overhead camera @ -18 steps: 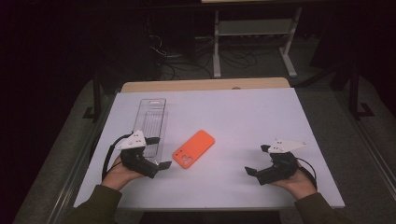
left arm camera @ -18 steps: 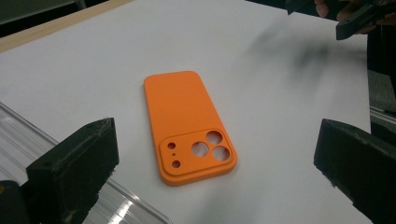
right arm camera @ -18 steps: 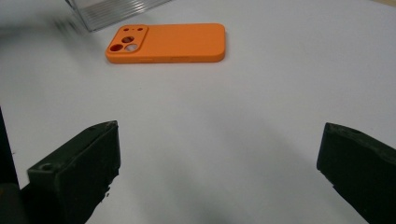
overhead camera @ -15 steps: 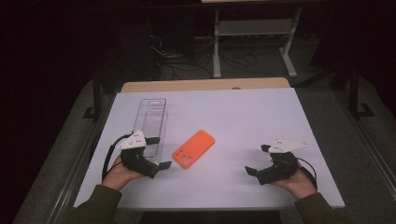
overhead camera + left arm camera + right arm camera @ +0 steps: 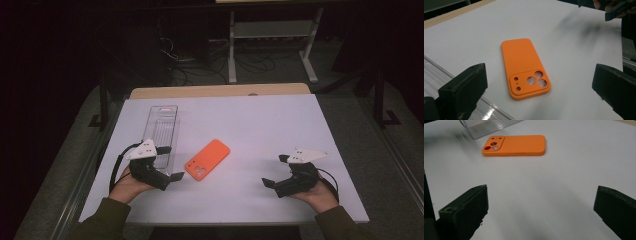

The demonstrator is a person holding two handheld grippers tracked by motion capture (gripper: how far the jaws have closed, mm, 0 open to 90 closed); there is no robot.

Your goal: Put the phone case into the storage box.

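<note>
An orange phone case (image 5: 207, 159) lies flat, camera cut-outs up, in the middle of the white table top (image 5: 260, 125). My left gripper (image 5: 170, 162) rests on the table just left of it. Its jaws stand wide open and point at the case (image 5: 525, 67), with nothing between them. My right gripper (image 5: 275, 171) sits near the front right, well clear of the case (image 5: 516, 145), also open and holding nothing. In the left gripper view my own gripper (image 5: 539, 75) frames the case. The right gripper view shows bare table between the jaws of its gripper (image 5: 541, 192).
A clear ribbed plastic box (image 5: 164, 130) lies lengthwise at the left, right beside my left gripper; its corner (image 5: 489, 126) is close to the case's camera end. A wooden strip (image 5: 220, 91) runs along the table's far edge. Dark floor and a metal rack (image 5: 270, 35) lie beyond.
</note>
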